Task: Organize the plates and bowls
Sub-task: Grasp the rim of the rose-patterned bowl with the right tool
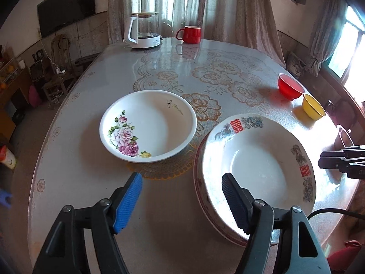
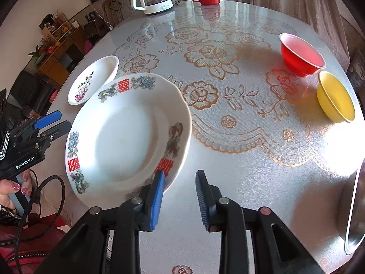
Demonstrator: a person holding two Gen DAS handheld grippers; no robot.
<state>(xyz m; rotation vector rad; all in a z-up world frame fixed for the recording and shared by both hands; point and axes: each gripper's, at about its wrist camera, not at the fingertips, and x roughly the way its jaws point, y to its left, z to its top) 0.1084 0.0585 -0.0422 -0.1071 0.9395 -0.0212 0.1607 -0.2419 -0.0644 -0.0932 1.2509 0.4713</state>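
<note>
Plates (image 1: 257,159) – on floral-clothed table (image 1: 205,73), curtains (image 1: 239,4) behind.

Glass kettle (image 1: 144,32) and red mug (image 1: 189,34) stand apart at the table's (image 1: 173,217) far edge, curtains (image 1: 228,6) behind, dark screen (image 1: 66,6) on the left wall.

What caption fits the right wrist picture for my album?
Open right gripper beside the big dragon plate, with the red bowl and yellow bowl waiting across the flowery table.
</note>
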